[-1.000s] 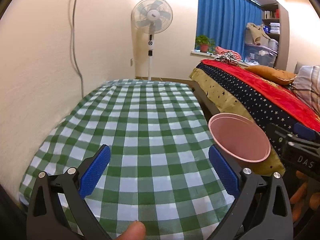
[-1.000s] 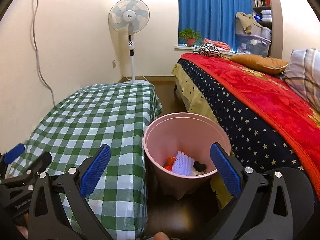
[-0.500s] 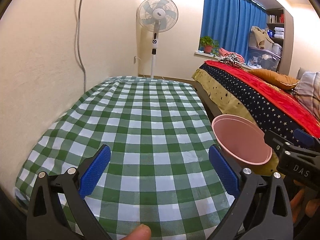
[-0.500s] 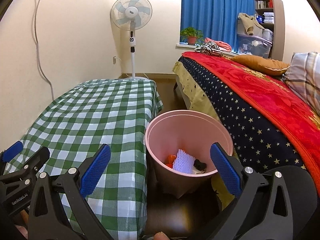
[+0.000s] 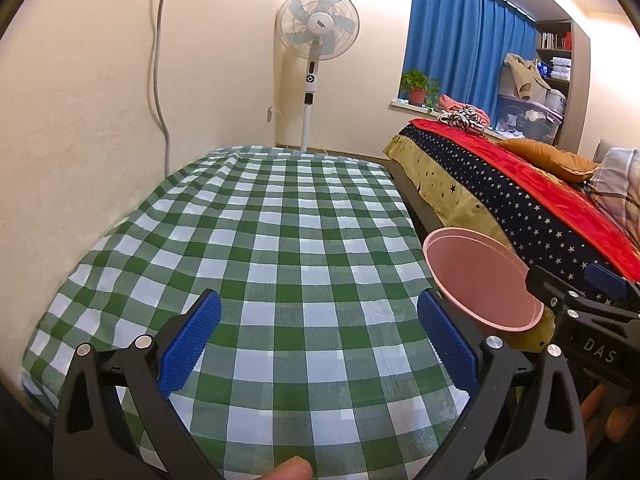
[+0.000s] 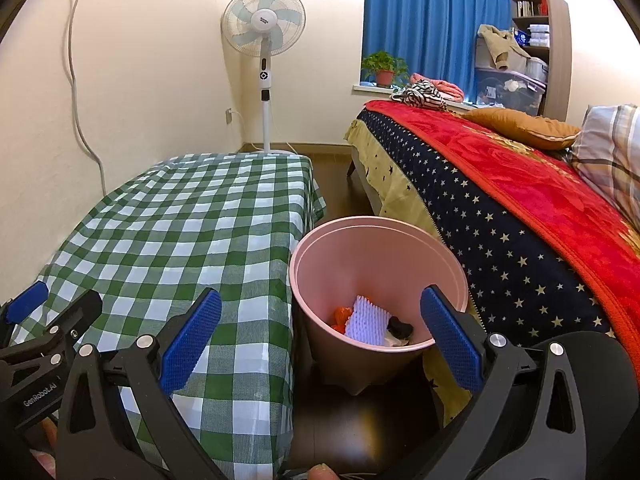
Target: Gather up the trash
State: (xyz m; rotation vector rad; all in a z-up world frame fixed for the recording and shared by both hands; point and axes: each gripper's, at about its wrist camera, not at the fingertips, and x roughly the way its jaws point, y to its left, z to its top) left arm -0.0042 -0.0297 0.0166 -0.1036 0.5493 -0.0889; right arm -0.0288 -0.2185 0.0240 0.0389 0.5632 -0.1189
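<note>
Here the left gripper (image 5: pixel 318 340) hangs above the green-and-white checked tablecloth (image 5: pixel 280 248) with its blue-padded jaws spread wide and nothing between them. The right gripper (image 6: pixel 320 334) is likewise spread wide and empty, held over the gap between the table's edge and the bed (image 6: pixel 520 216). The pink trash bin (image 6: pixel 376 248) stands on the dark floor just beside the hanging edge of the tablecloth, between the table and the bed's star-patterned blue cover. At its bottom lies the trash: an orange scrap (image 6: pixel 341 315), a white ridged piece (image 6: pixel 366 322) and something small and black (image 6: pixel 399 326), all close together. From the left wrist view only the bin's rim and inner wall (image 5: pixel 480 280) show, to the right of the table, with the right gripper's black frame just beyond it. A white standing fan (image 5: pixel 318 26) stands by the far wall past the table, a blue curtain (image 6: pixel 432 20) hangs over the window, and a potted plant (image 6: pixel 385 68) sits on the sill.
</note>
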